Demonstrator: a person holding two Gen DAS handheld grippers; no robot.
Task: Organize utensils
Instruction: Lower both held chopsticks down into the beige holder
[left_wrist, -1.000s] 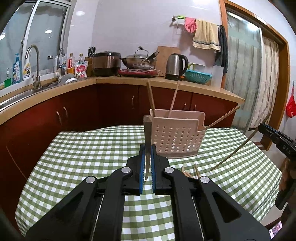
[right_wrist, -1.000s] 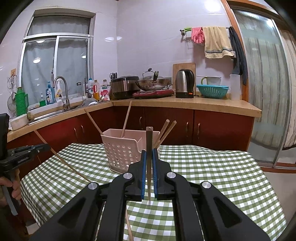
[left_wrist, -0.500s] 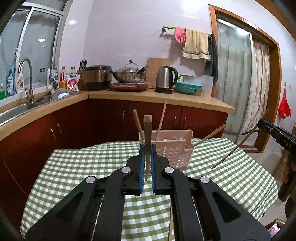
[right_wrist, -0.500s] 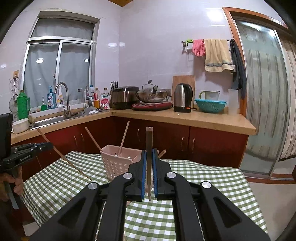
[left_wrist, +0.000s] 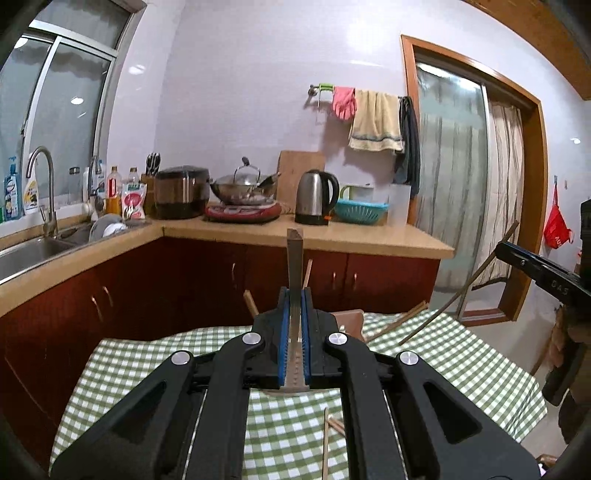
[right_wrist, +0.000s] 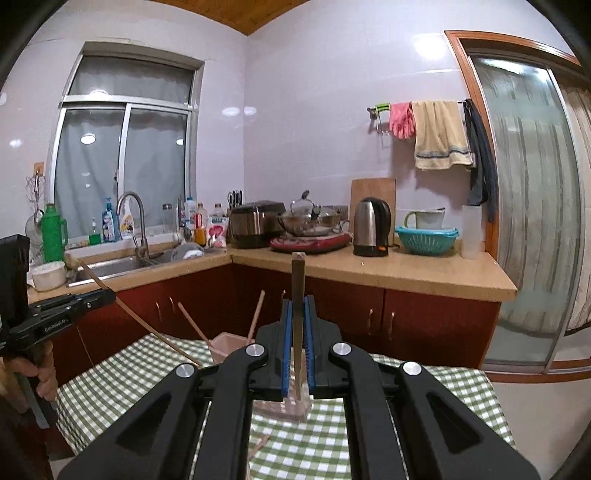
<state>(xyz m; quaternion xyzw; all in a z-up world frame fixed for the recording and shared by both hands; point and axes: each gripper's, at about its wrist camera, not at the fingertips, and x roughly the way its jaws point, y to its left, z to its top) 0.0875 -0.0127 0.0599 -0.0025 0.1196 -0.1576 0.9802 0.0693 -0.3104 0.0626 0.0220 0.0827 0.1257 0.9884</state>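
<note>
Two claws, each clamping one chopstick upright: the left claw (left_wrist: 294, 314) grips its chopstick (left_wrist: 294, 258), the right claw (right_wrist: 297, 325) its own chopstick (right_wrist: 297, 280). At 12 o'clock beyond both, the pink basket (right_wrist: 225, 341) on the checked desk (left_wrist: 147, 362) holds at least three more chopsticks.

A green-and-white checked tabletop (right_wrist: 424, 435) stands before an L-shaped tan wooden kitchen counter (right_wrist: 406, 271). On the tabletop sits a pink perforated plastic utensil basket (right_wrist: 227, 341), with tan wooden chopsticks (right_wrist: 256, 315) leaning up out of it. Loose wooden chopsticks (left_wrist: 325, 443) lie on the tabletop nearer the camera. On the counter, a steel electric kettle (right_wrist: 371, 232) stands right of a lidded steel wok (right_wrist: 309, 218) and left of a teal plastic colander (right_wrist: 426, 240). The steel sink (right_wrist: 110, 267) lies at the counter's left end.
</note>
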